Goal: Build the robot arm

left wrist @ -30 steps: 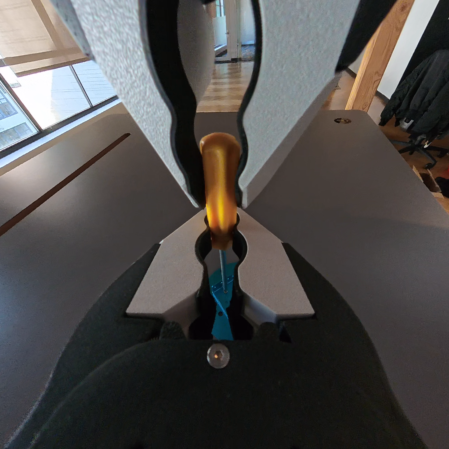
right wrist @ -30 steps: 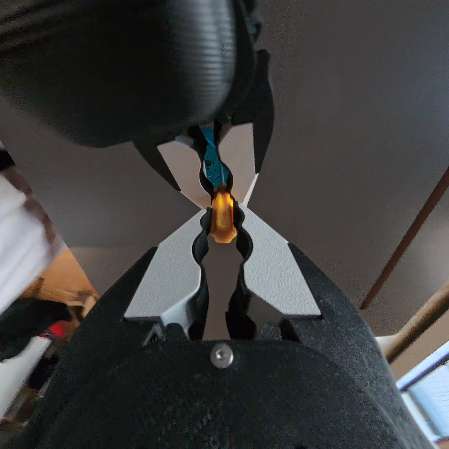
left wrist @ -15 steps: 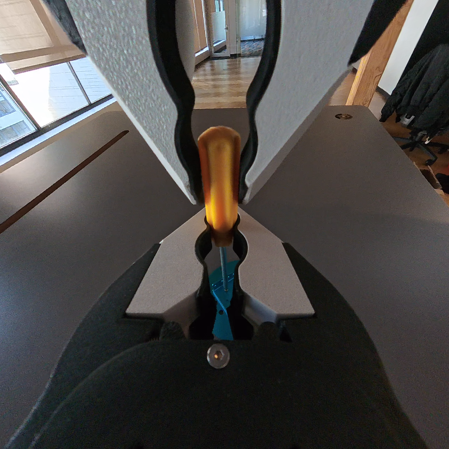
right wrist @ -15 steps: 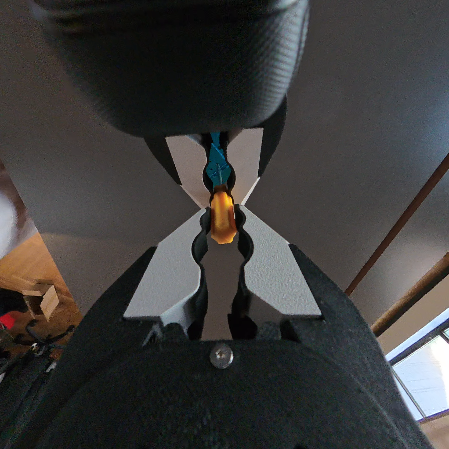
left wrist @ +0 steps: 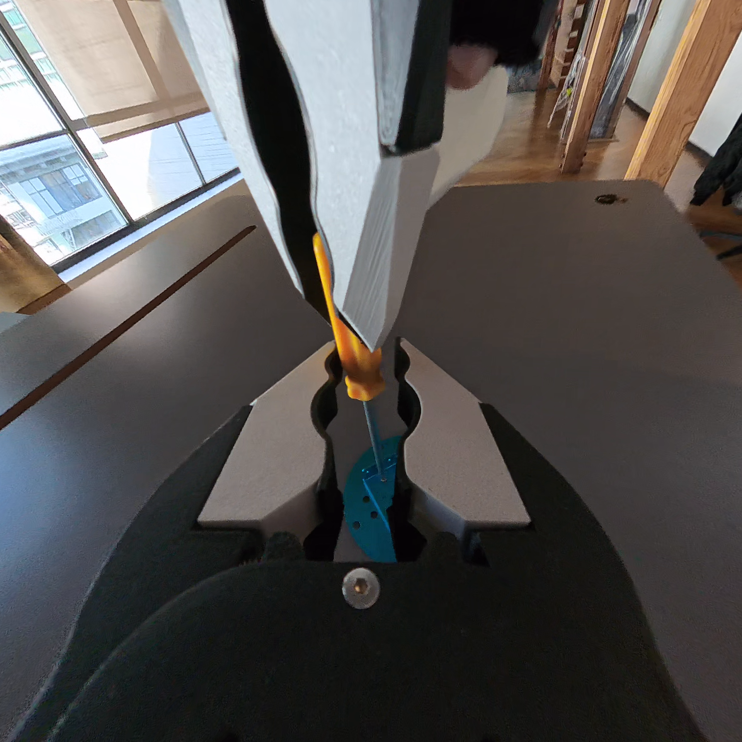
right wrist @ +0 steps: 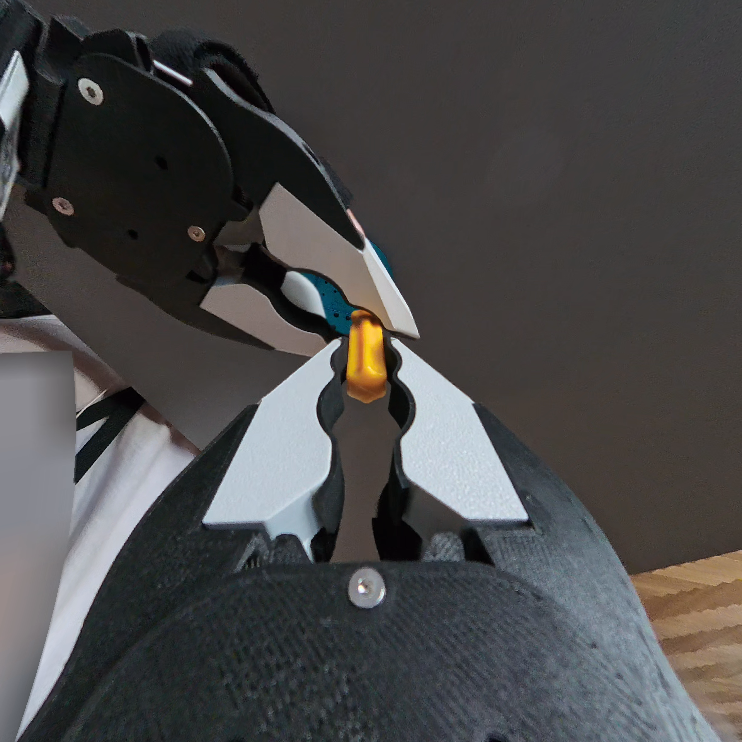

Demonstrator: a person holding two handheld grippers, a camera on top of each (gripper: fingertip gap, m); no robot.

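Left wrist view: left gripper pinches blue perforated part deep between fingers, above dark table. Right gripper clamps orange-handled screwdriver by handle; shaft tip rests on part's upper edge.

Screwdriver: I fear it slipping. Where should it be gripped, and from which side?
Take the screwdriver by its orange faceted handle mid-length, from its butt end, as the right gripper does: opposite flats suit pads. The thin shaft's tip sits on the blue bracket in the left gripper.
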